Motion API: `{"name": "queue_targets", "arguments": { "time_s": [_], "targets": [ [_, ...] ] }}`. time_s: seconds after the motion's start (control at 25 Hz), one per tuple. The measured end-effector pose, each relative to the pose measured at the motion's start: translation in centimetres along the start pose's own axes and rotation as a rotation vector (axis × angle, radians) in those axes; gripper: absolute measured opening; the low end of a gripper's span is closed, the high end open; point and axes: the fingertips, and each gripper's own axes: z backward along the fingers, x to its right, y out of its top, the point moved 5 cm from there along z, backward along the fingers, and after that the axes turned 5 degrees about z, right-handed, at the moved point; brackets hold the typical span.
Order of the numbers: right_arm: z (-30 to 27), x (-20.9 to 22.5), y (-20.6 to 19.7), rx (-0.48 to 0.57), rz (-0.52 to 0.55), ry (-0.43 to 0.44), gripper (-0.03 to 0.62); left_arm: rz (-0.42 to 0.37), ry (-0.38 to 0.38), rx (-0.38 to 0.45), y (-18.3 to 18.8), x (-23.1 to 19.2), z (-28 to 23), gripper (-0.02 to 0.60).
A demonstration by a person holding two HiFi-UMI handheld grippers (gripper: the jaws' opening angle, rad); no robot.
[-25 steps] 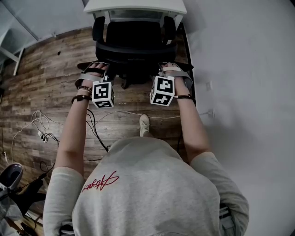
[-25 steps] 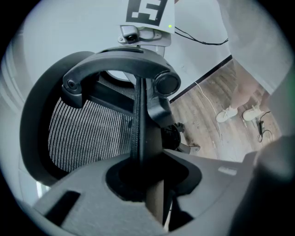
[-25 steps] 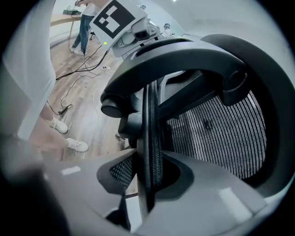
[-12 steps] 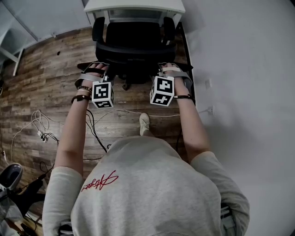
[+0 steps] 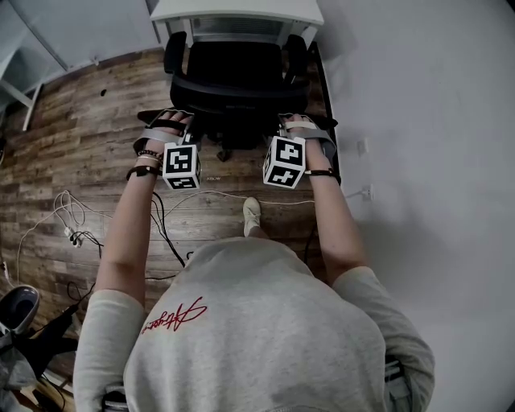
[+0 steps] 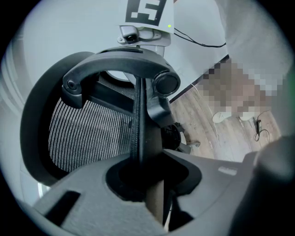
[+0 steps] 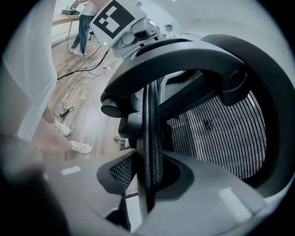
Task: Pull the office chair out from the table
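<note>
Step in hand: grip is made on both sides; by judgement this is the drawing phase, with the chair not yet clear of the table.
Left tool state: the left tool (image 6: pixel 148 180) is pinching the left side of the backrest rim (image 6: pixel 139 115), which runs up between its jaws.
Right tool state: the right tool (image 7: pixel 148 177) is clamped the same way on the rim's right side, with mesh showing beside the pads.
Task item location: the office chair (image 5: pixel 233 76) stands on the wooden floor (image 5: pixel 80 137), its seat end at the edge of the white table (image 5: pixel 237 10), its backrest toward the person.
Next move, requirement: by judgement, an even, level pull from both hands toward the person. Unequal force would probably swivel the seat or steer the castors sideways.
Grip caution: the rim is narrow and smooth, so a jerk could slip it out of the jaws. Apply load gradually.
Edge, right: the wall (image 5: pixel 418 121) runs near the chair's right side. Room for sideways drift there is small.
Edge, front: the armrests lie near the table's front edge and should come straight back.
Open room: bare floor lies between the chair base and the person.
Obstruction, rear: the person's shoe (image 5: pixel 253 217) and loose cables (image 5: pixel 72 221) lie on the floor in or beside the travel path. The castors could snag on them.
</note>
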Motion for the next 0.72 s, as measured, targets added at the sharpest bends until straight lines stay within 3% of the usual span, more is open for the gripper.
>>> {"name": "queue_targets", "arguments": {
  "time_s": [0.72],
  "targets": [
    [1.3,-1.1,0.6,-0.013,-0.015,0.003,0.1,-0.011,-0.008,0.012,0.2,0.8,1.3,0.092]
  ]
}}
